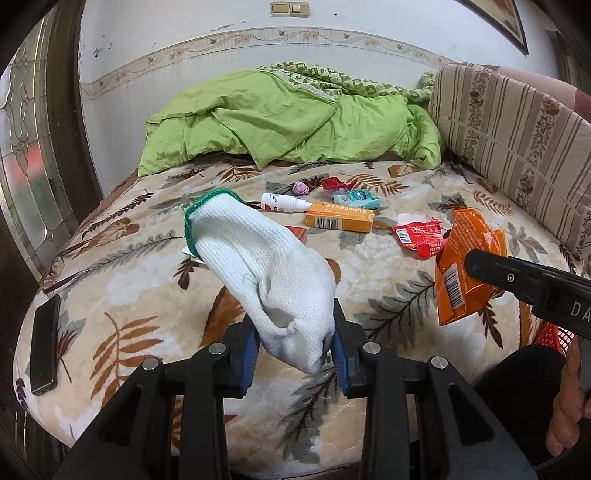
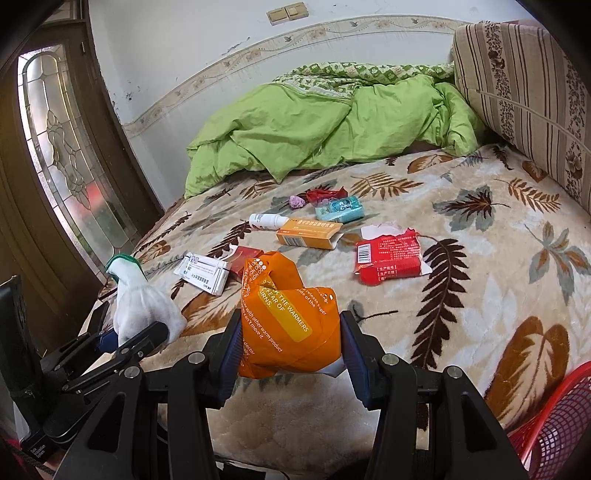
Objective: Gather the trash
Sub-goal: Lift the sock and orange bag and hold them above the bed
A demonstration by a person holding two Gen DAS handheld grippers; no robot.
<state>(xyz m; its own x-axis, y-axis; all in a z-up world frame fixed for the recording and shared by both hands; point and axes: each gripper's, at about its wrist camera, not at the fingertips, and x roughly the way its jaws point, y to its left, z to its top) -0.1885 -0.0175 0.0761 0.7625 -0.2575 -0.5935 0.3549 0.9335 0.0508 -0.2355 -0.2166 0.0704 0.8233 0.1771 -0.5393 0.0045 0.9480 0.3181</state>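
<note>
Red basket (image 2: 561, 424) is cut off at the edge; left gripper (image 1: 291, 341) pinches a white glove (image 1: 258, 258), right gripper (image 2: 291, 347) clamps a crumpled orange wrapper (image 2: 288, 317)

Two hand-held grippers: left (image 1: 291, 345), right (image 2: 291, 354).
One white glove (image 1: 266, 273), green cuff.
One orange wrapper (image 2: 288, 321).
One torn red wrapper (image 2: 388, 256).
One orange carton (image 2: 308, 236).
One white bottle (image 2: 267, 220).
One teal packet (image 2: 341, 208).
One crumpled red scrap (image 2: 325, 194).
One purple wad (image 2: 296, 201).
One white sachet (image 2: 205, 273).
One small red box (image 2: 245, 258), partly hidden.
One black phone (image 1: 46, 349).
One red mesh basket (image 2: 554, 424), at frame edge.
One green quilt (image 1: 288, 122).
One striped cushion (image 1: 517, 144).
Two wall switches (image 1: 290, 9).
</note>
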